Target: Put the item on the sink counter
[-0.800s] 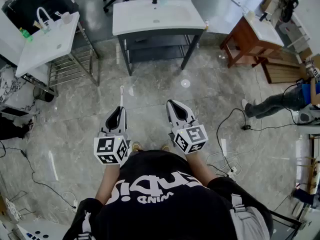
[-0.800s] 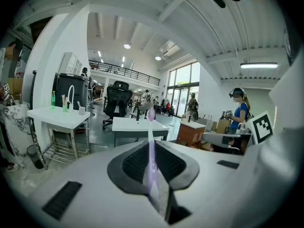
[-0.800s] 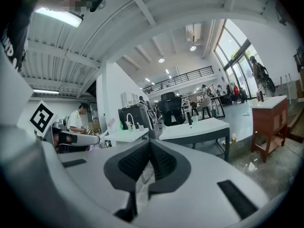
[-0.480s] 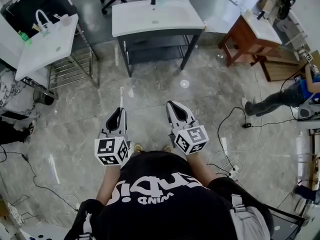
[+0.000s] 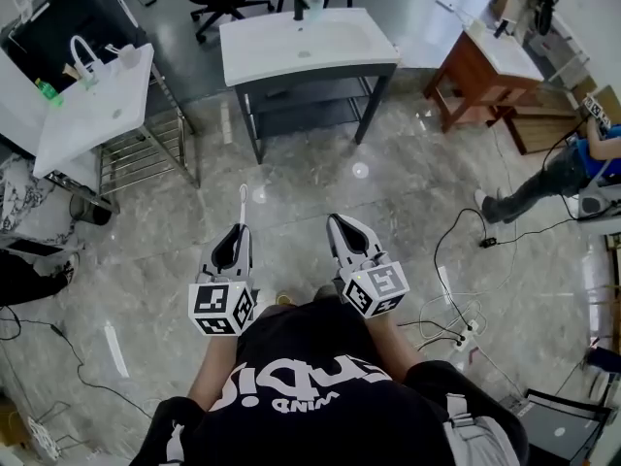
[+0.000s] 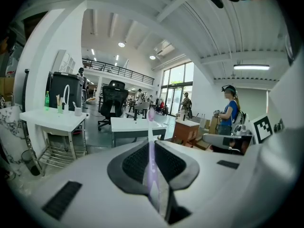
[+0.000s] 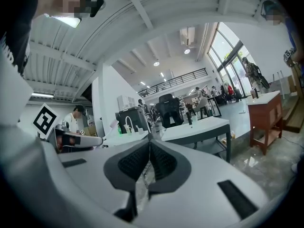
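My left gripper [image 5: 238, 231] is shut on a slim white toothbrush [image 5: 242, 204] that sticks out forward past its tips. In the left gripper view the toothbrush [image 6: 150, 127] rises between the closed jaws, its head pointing toward the white sink counter [image 6: 135, 124]. My right gripper [image 5: 342, 223] is shut with nothing in it; its tips [image 7: 149, 144] meet in the right gripper view. Ahead of both, across the marble floor, the white sink counter [image 5: 349, 42] on a dark frame stands with a faucet at its back edge.
A second white sink [image 5: 92, 95] on a chrome rack stands at the left, holding a cup and a green bottle. A wooden vanity [image 5: 490, 66] is at the right. Cables [image 5: 461, 260] run over the floor at the right, where a person's legs [image 5: 529, 194] show.
The view has shifted slightly; the sink counter and both grippers sit a little lower in the frame. Both grippers keep their grip and their spacing.
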Motion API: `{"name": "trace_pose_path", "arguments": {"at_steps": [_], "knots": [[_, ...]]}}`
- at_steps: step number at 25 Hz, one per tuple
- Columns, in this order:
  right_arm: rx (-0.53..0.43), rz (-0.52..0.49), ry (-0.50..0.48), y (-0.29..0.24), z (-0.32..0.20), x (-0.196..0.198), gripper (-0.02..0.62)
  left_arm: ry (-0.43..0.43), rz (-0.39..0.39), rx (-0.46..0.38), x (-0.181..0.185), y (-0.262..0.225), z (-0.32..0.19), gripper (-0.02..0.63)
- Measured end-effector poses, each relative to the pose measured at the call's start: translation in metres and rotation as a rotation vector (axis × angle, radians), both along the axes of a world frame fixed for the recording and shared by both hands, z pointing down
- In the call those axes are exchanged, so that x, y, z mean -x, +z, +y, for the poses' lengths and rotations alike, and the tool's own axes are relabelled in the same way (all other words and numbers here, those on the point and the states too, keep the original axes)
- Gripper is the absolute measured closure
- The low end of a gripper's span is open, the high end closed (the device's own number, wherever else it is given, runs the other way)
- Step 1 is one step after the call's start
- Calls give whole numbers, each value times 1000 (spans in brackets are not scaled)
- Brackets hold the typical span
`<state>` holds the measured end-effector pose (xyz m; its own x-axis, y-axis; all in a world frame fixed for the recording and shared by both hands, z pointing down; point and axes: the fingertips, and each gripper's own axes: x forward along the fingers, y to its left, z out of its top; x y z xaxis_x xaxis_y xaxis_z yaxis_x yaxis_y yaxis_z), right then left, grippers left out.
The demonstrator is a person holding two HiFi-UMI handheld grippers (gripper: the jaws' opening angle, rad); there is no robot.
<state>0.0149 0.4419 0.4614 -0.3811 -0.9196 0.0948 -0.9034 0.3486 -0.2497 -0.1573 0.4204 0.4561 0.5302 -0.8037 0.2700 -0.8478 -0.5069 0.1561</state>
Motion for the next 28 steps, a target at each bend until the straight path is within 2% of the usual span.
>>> {"name": "trace_pose_path", "arguments": {"at_steps": [4, 12, 28], "knots": [[3, -2, 35, 2, 4, 10, 575, 39, 3, -9, 7, 0, -5, 551], [25, 10, 57, 5, -6, 17, 575, 67, 15, 0, 12, 1, -23, 551], [16, 7, 46, 11, -96, 11, 575, 55, 6, -11, 11, 5, -109, 551]]}}
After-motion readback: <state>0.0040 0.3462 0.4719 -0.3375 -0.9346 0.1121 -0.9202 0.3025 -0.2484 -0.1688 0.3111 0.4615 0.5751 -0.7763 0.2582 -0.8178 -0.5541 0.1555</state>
